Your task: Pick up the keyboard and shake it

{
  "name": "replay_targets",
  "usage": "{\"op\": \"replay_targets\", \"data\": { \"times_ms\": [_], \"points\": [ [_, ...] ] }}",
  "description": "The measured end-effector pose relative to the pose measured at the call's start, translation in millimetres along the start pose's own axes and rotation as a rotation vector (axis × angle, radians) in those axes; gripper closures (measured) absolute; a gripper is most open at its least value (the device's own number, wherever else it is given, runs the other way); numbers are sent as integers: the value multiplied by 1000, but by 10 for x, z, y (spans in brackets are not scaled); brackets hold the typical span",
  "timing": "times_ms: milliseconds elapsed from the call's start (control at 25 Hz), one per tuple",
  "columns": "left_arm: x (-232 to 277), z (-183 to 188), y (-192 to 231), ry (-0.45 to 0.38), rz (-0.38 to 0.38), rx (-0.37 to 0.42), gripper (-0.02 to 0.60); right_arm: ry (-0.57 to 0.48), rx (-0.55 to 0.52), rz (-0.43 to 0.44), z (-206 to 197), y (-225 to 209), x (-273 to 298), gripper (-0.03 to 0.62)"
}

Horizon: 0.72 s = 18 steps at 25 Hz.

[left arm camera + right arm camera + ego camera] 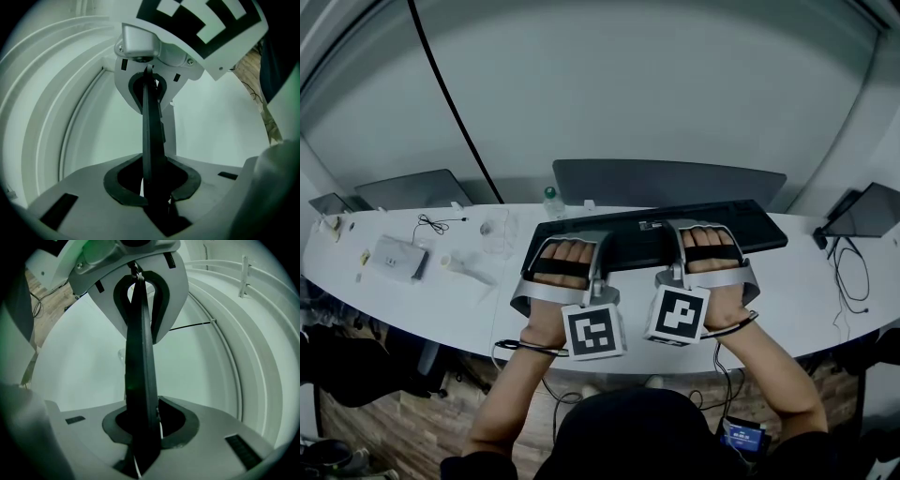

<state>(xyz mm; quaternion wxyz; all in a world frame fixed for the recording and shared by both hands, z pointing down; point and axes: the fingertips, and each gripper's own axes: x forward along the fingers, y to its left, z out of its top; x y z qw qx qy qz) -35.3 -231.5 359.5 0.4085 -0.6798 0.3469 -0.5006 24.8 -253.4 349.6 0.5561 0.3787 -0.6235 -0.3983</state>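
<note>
Over a white curved desk (412,300), a person reaches fwd w/ both forearms, palms down, knuckles away from the body, fingers tucked under black straps. L gripper (567,242) and R gripper (710,232) sit side by side, near each other. Each marker cube is turned up toward the head cam. Both grippers point fwd and a bit down. Each pair of jaws is clamped tight on the near long edge of the black keyboard (647,239): L gripper nr its left end, R gripper right of middle. Keyboard lies flat, keys up, long axis running left-right across the person's front, approx. parallel to the desk's front edge. Both gripper views show it edge-on, a thin dark slab pinched between the pads and running to the other gripper. Can't tell if it's clear of the desk. Dark monitor (666,183) stands just behind.
</note>
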Motion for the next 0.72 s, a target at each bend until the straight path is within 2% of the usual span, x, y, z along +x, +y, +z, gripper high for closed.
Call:
{"op": "replay_targets", "data": {
  "times_ms": [720],
  "points": [
    [-11,28,-129,0,-31,-24,486,-6,2,16,-19,152,-34,505]
  ]
}}
